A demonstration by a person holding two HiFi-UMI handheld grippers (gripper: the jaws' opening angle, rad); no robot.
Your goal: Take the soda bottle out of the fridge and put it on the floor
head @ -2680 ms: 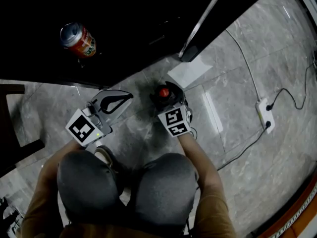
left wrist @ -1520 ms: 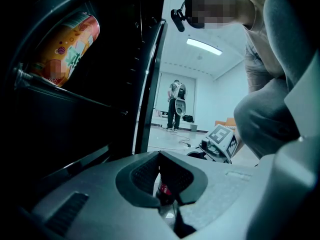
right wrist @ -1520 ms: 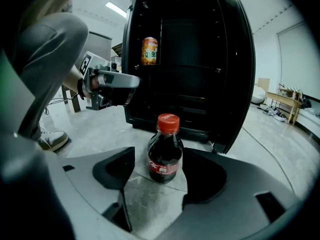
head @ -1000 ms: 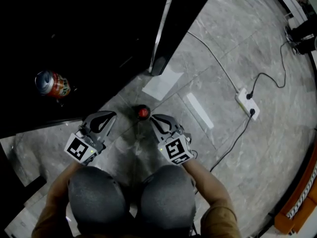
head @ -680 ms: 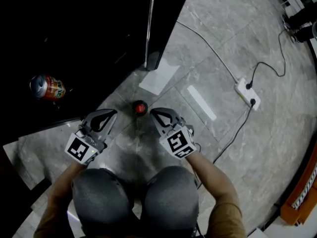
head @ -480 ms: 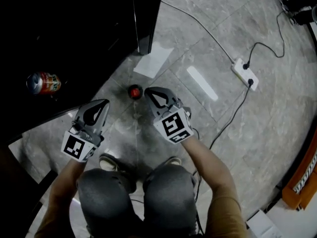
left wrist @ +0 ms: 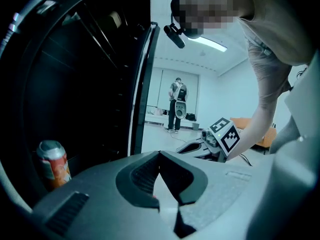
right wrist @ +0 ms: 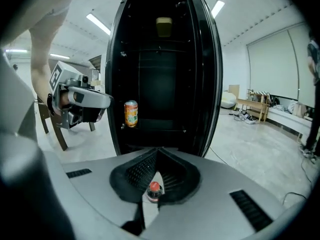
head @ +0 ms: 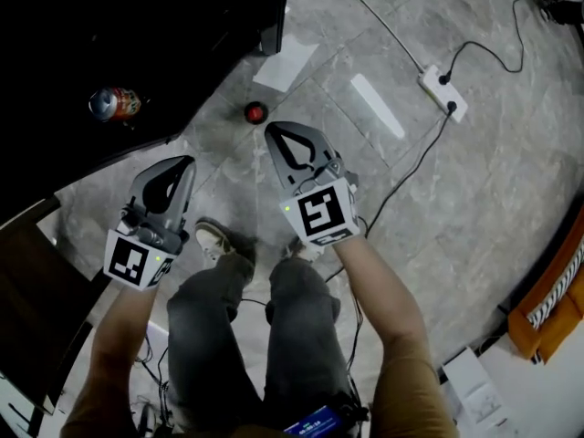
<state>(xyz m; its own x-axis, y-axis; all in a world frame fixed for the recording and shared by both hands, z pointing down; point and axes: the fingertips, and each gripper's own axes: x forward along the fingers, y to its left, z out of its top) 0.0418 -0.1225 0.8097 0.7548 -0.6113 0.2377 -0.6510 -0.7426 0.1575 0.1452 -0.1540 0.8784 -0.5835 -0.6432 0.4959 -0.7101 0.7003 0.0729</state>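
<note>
Bottle is on the floor, upright with its red cap up. It's just outside the open fridge, near a white sheet that lies a bit farther out. Nothing touches it and it's clear of both grippers.

Right gripper: jaws pressed together at the tips, pinching nothing. In the right gripper view the bottle shows through the gap behind the closed tips, down on the floor and not gripped. In the head view this gripper sits just on the near side of the bottle.

Left gripper: jaws also pressed together, tips meeting, empty. It's left of the bottle and nearer the person, beside the fridge front.

Orange can stands upright on a shelf inside the dark fridge, left of the bottle and well apart from it.

The person is standing with both arms out front, and a shoe shows below the left gripper.

Floor is grey marble tile. Power strip lies far right, with a cable running from it back toward the person. A white strip lies on the floor between the bottle and the power strip. An orange sofa edge shows at the right border. A wooden chair stands left of the fridge, behind the left gripper in the right gripper view. The left gripper view shows a second person standing far off across the room.
</note>
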